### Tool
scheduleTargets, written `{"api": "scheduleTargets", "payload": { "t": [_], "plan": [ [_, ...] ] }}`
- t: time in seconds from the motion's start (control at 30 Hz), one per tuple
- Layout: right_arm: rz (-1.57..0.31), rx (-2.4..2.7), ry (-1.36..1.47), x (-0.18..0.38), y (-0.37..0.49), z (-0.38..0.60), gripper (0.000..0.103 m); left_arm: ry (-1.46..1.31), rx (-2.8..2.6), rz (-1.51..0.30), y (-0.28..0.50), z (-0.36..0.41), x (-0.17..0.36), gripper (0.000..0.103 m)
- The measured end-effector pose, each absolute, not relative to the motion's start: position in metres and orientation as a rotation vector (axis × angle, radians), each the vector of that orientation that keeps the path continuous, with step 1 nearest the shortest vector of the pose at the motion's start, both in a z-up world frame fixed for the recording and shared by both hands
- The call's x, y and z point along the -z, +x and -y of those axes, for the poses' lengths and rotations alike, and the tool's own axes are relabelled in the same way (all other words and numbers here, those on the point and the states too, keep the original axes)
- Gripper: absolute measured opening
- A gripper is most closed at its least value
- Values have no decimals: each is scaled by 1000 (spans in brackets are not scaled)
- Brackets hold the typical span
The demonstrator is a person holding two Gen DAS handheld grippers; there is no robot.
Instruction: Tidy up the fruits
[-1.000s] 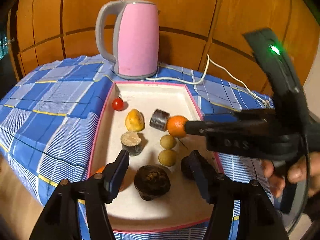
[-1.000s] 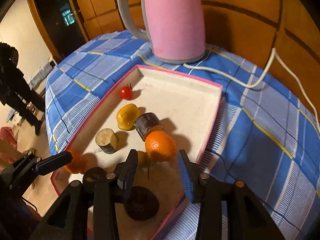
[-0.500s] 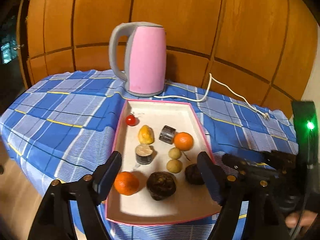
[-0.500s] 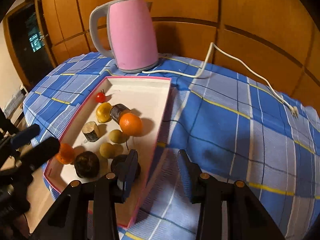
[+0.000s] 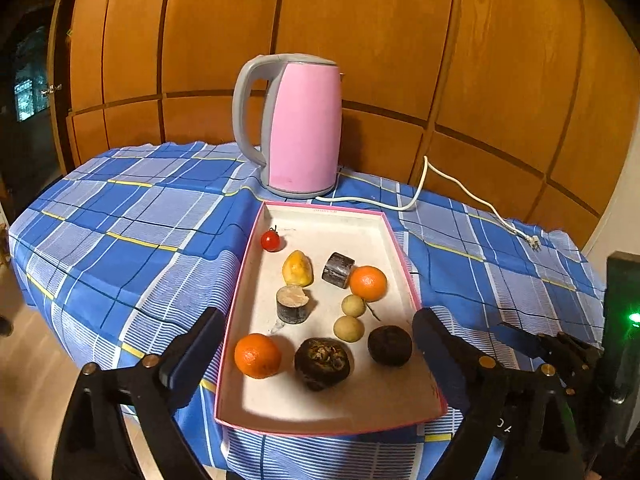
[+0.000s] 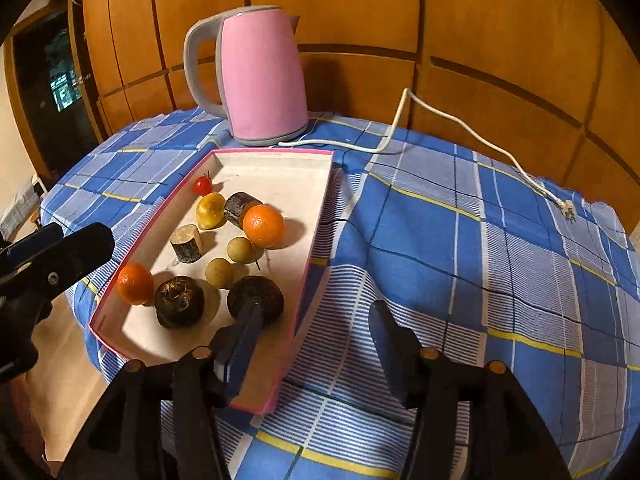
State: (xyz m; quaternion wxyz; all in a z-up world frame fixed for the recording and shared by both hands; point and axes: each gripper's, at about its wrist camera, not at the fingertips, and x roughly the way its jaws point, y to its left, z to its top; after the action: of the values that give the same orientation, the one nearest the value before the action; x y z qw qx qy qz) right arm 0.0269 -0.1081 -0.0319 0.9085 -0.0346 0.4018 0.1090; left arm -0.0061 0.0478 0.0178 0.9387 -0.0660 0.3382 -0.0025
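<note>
Low in both frames, left gripper (image 5: 316,344) and right gripper (image 6: 312,336) are opening, both empty; best back off cleanly, clear of the tray (image 5: 404,276).

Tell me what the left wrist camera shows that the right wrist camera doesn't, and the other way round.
Only the left wrist view shows the left gripper head-on, its jaws opening with nothing between them, and a green light at the right edge. Only the right wrist view shows the right gripper head-on, jaws opening and empty, over the tray's right edge, and the broad stretch of tablecloth right of the tray. Both show the pink kettle, its white cord, the tray, two oranges, the cherry tomato and the other fruit.
</note>
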Motion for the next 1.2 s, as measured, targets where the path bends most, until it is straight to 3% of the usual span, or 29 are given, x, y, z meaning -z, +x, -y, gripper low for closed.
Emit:
{"api": "scheduleTargets", "payload": {
  "t": [0.13,1.2],
  "plan": [
    [-812,-196,-56,31,19,116,57,-126,-11,-687,-11,-44,-17,103],
    [-766,-128,-77,32,2,114,57,-119,-243,-636,-23,-67,-13,103]
  ]
}}
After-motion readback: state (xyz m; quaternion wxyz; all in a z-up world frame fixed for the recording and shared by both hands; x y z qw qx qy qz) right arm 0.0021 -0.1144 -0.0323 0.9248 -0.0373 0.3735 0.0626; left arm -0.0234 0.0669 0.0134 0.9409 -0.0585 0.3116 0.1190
